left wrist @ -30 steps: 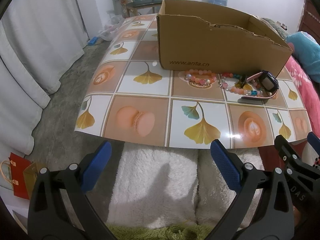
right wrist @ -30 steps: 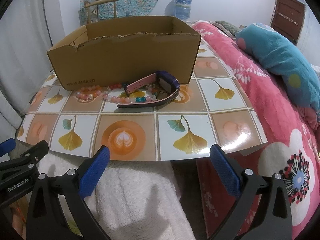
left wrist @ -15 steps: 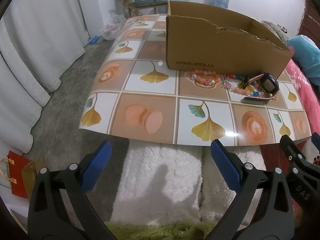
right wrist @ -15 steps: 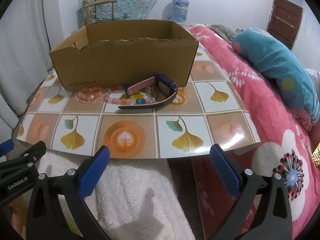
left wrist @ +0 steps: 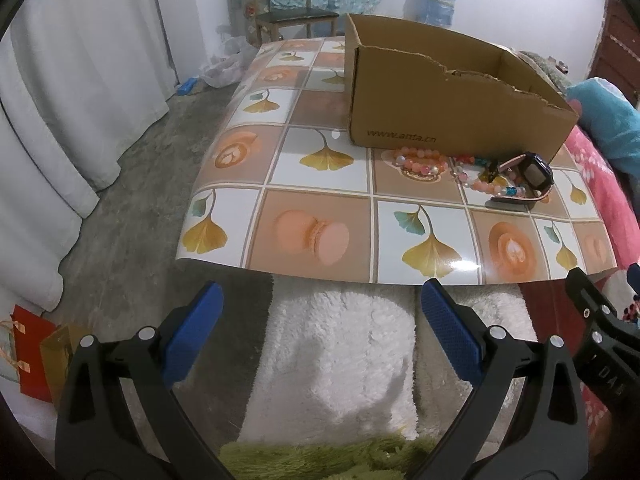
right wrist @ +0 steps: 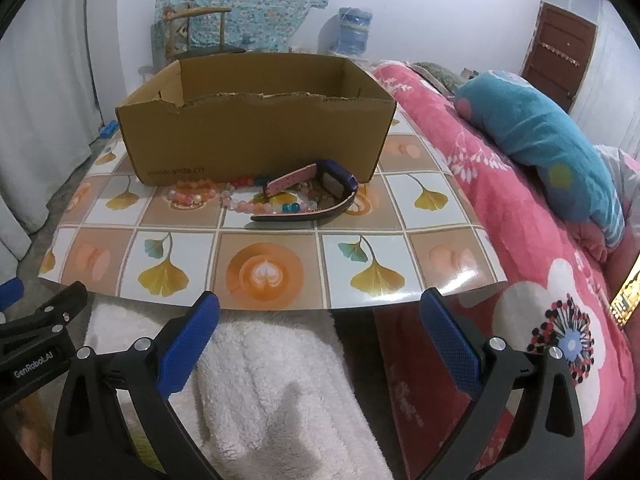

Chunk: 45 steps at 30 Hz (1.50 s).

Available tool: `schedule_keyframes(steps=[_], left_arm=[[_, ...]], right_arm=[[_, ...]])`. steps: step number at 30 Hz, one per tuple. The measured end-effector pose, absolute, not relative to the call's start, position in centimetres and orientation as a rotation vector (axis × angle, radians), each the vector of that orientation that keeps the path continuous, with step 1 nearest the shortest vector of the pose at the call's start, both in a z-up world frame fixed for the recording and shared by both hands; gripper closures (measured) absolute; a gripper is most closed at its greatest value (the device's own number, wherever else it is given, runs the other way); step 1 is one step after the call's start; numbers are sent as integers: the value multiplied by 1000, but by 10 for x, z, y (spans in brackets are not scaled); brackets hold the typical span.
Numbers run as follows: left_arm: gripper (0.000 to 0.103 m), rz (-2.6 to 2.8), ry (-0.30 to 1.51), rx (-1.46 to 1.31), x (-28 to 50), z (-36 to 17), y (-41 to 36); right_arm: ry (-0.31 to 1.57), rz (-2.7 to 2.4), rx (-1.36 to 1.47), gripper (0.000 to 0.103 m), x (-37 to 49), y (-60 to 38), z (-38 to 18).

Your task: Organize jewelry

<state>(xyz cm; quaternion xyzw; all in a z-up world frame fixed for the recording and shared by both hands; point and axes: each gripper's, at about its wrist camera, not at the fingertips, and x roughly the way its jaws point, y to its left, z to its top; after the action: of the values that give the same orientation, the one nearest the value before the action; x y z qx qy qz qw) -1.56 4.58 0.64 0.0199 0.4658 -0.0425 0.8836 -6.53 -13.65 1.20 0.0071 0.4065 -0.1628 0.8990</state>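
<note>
Both grippers, left [left wrist: 318,330] and right [right wrist: 320,330], have backed away, jaws wide and empty; beads [right wrist: 240,202] and watch [right wrist: 320,188] lie ahead, ready for boxing.

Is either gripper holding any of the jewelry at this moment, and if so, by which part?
Nothing is held. The left gripper and right gripper are both open, short of the table edge; the watch and bead bracelets lie on the table.
</note>
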Motion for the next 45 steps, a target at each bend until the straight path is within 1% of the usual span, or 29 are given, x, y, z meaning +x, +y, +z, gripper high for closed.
schedule_keyframes(steps=[5, 9, 15, 19, 24, 28, 29, 31, 39, 45], left_arm=[[7, -138, 903, 57, -20, 14, 44], [7, -293, 811, -53, -22, 23, 46], [7, -376, 793, -120, 3, 39, 40], [7, -325, 787, -87, 36, 47, 33], [7, -253, 781, -28, 97, 45, 25], [7, -202, 828, 36, 140, 27, 15], [7, -206, 848, 43, 148, 21, 13], [7, -209, 875, 41, 157, 13, 12], [7, -246, 897, 26, 172, 6, 7], [7, -403, 831, 48, 140, 14, -8]], right_arm=[[834, -279, 64, 5, -68, -147, 15], [772, -259, 100, 5, -67, -171, 25], [690, -232, 141, 5, -50, -210, 46], [725, -202, 221, 6, -15, -237, 47], [754, -193, 316, 6, 32, -264, 43], [813, -181, 325, 6, 74, -275, 31], [830, -181, 325, 8, 81, -276, 28], [869, -179, 329, 9, 99, -280, 20], [891, -145, 373, 9, 129, -295, 11], [931, -104, 449, 9, 103, -307, 3]])
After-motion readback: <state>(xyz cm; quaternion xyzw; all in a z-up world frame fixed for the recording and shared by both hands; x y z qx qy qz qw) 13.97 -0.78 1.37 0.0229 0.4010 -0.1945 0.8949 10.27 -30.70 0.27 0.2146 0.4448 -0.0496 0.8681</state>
